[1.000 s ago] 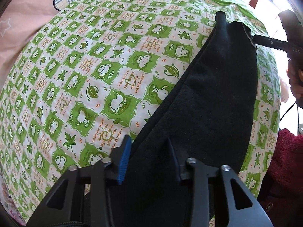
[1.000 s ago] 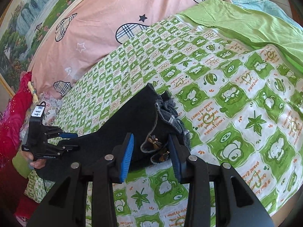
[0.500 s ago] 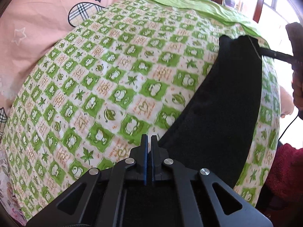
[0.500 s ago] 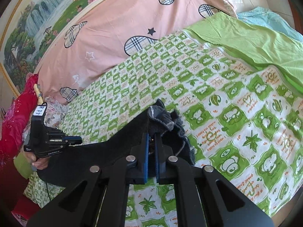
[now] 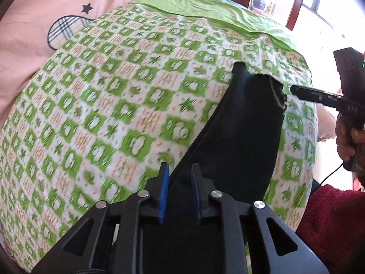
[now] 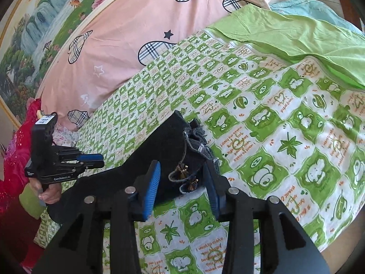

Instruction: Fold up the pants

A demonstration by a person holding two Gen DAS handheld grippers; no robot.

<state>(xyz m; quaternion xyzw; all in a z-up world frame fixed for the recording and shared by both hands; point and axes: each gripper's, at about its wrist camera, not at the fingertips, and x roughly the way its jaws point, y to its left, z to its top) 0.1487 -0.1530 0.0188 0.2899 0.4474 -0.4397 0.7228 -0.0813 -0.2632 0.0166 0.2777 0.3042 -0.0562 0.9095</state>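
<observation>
Pants, long black knit fabric (image 5: pixel 246 132) flat on green frog-print checked bedsheet (image 5: pixel 114 105), left gripper (image 5: pixel 180 173) jaws apart over hem end, right gripper (image 6: pixel 182 178) jaws apart around waistband.

Black pants (image 5: pixel 246 125), green-checked sheet (image 5: pixel 114 105)

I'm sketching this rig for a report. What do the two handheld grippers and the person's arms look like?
Both are black plastic frames with silver bolts and ribbed blue finger pads. The left gripper carries a white code label on top and white lettering on its side. The right gripper has a green light and a thin black cable. A dark red fleecy sleeve shows.
</observation>
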